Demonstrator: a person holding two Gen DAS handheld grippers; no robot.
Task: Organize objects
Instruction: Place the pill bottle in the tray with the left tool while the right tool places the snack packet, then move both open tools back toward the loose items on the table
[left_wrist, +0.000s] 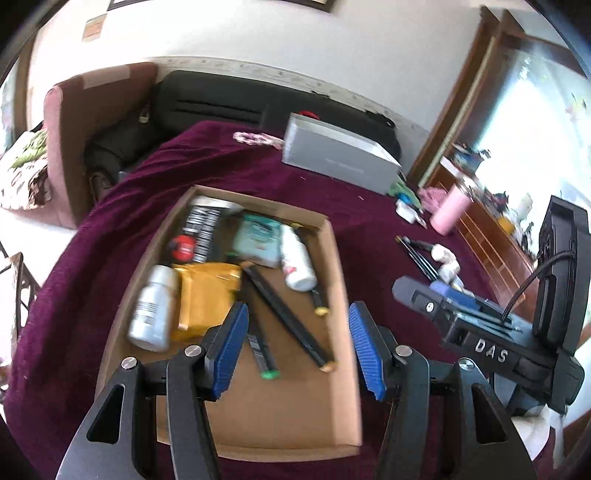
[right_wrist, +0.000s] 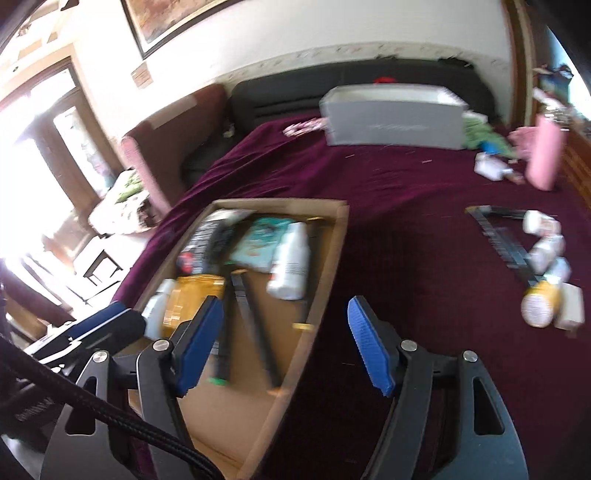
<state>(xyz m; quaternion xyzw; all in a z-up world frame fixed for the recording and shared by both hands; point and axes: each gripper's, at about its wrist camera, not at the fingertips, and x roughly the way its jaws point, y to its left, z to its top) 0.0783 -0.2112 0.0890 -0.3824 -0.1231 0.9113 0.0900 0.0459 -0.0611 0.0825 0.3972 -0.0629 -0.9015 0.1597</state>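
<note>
A shallow cardboard box (left_wrist: 343, 280) (right_wrist: 332, 251) lies on a maroon cloth. Inside it are a white bottle (left_wrist: 297, 258) (right_wrist: 290, 262), a silver-white bottle (left_wrist: 153, 310), a yellow pouch (left_wrist: 205, 295) (right_wrist: 192, 295), a teal packet (left_wrist: 258, 240), a black striped item (left_wrist: 203, 232) and long black pens (left_wrist: 288, 314). My left gripper (left_wrist: 295, 350) is open and empty above the box's near end. My right gripper (right_wrist: 284, 343) is open and empty over the box's right wall; it also shows in the left wrist view (left_wrist: 480, 325). Small bottles (right_wrist: 543, 254) and black pens (right_wrist: 502, 240) lie loose on the cloth to the right.
A grey box (left_wrist: 340, 155) (right_wrist: 395, 118) stands at the far side of the cloth. A pink tumbler (left_wrist: 450, 214) (right_wrist: 546, 155) and small clutter sit far right. A black sofa (left_wrist: 221, 103) and a cardboard panel (left_wrist: 96, 122) are behind. A wooden cabinet (left_wrist: 491, 243) is at the right.
</note>
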